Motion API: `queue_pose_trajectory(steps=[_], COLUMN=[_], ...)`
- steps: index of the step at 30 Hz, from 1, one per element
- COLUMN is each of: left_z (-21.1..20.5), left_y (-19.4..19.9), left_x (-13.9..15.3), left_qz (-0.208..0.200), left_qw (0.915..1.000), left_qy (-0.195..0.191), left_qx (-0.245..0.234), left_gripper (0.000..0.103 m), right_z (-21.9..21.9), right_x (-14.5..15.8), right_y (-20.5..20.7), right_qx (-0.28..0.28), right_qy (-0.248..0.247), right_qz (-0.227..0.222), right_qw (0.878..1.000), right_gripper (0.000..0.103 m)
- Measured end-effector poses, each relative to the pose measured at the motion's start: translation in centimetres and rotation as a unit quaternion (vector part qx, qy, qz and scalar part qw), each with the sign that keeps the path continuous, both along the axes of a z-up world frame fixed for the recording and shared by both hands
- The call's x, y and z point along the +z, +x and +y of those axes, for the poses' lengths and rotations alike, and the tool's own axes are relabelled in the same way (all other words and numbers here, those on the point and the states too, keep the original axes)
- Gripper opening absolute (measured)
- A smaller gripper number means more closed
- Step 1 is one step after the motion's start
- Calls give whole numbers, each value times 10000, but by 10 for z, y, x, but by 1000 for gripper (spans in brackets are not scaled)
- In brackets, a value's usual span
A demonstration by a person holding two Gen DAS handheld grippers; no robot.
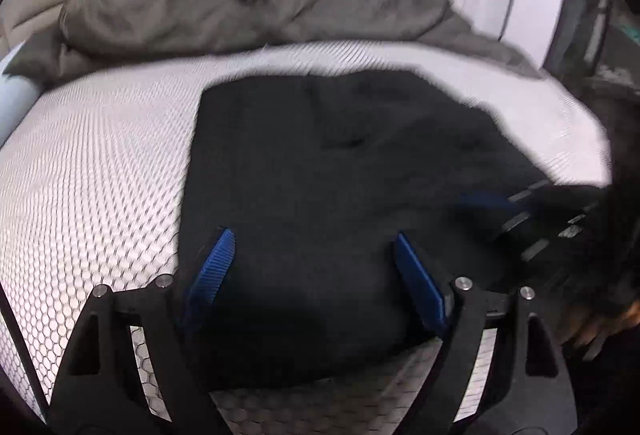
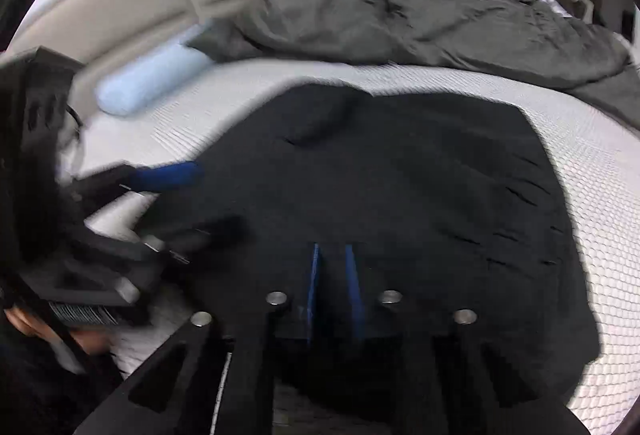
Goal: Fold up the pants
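1. The black pants (image 1: 340,163) lie spread flat in a folded, roughly rectangular block on the bed (image 1: 100,163), whose mattress cover is white with a fine honeycomb weave.
2. The left gripper (image 1: 312,267) hangs over the near edge of the pants; its 2 blue-padded jaws stand wide apart, the dark cloth lies under the gap between them, and neither pad presses on it.
3. In the right wrist view the same pants (image 2: 400,175) fill the middle of the frame, with short creases along their right side.
4. The right gripper (image 2: 332,275) sits over the near part of the pants with its jaws drawn in, the 2 blue pads nearly parallel with a slim strip between them; whether a pinch of cloth sits in that strip cannot be told, dark on dark.
5. Each gripper shows blurred at the edge of the other's view: the right one low on the right in the left wrist view, the left one on the left in the right wrist view, its blue pad by the pants' left edge.
6. A crumpled grey duvet (image 2: 400,11) is heaped across the far side of the bed, well apart from the pants.
7. A pale blue bolster pillow (image 2: 152,83) lies at the far left by the beige headboard (image 2: 120,3).
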State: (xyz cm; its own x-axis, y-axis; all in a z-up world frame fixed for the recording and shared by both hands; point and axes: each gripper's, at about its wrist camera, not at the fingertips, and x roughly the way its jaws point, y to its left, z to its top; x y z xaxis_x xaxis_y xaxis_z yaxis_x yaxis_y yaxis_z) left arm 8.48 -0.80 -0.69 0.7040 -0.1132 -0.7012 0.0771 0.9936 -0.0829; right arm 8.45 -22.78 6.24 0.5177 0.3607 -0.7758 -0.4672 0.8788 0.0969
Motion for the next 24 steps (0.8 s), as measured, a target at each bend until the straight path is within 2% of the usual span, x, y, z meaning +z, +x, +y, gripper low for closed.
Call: queue_pose_trajectory(steps=[2, 4, 6, 8, 9, 12, 13, 15, 17, 18, 19, 20, 21, 22, 23, 24], left_z=[9, 15, 17, 18, 17, 8, -1, -21, -31, -31, -30, -25, -22, -16, -7, -1], left_y=[0, -3, -4, -2, -4, -15, -14, 1, 24, 29, 29, 28, 26, 23, 19, 15], left_x=[-3, -3, 0, 4, 9, 32, 36, 30, 14, 8, 7, 9, 10, 10, 11, 10], left_qz=[-17, 18, 32, -25, -106, -657, -754, -557, -92, -9, -86, -128, -130, -127, -129, -137], left_qw=[9999, 9998, 9995, 9991, 9990, 9971, 9968, 9981, 9992, 9995, 9996, 9996, 9994, 9992, 9994, 9997], left_qy=[-27, -112, -118, -138, -183, -367, -259, 85, 116, 98, 46, -26, -94, -175, -206, -187], left_qx=[100, 157, 301, 407, 392, 97, -50, -267, -363, -309, -269, -247, -306, -324, -227, -110], left_gripper=[81, 81, 82, 81, 81, 82, 82, 81, 63, 63, 59, 51, 49, 43, 38, 38], right_z=[-31, -70, -81, -80, -81, -75, -68, -49, -29, -19, -13, -12, -18, -26, -37, -48], right_x=[1, 7, 12, 17, 20, 37, 43, 45, 39, 32, 22, 12, 3, 2, 5, 9], right_y=[-2, -4, -11, -20, -22, -25, -22, -12, 0, 7, 15, 19, 22, 19, 17, 14], right_qx=[-293, -373, -457, -431, -434, -405, -351, -214, -81, -16, -17, -126, -226, -305, -427, -494], right_qy=[-87, 466, 471, 365, 369, 516, 602, 661, 591, 535, 400, 165, -4, -57, -81, 3], right_qz=[-81, 122, 5, -173, -208, -458, -489, -352, -206, -48, 120, 223, 226, 177, 107, 76], right_qw=[9995, 9981, 9978, 9983, 9982, 9968, 9964, 9970, 9980, 9986, 9991, 9995, 9995, 9994, 9990, 9988], right_gripper=[0, 0, 0, 0, 3, 9, 9, 9, 9, 10, 10, 9, 7, 7, 2, 0])
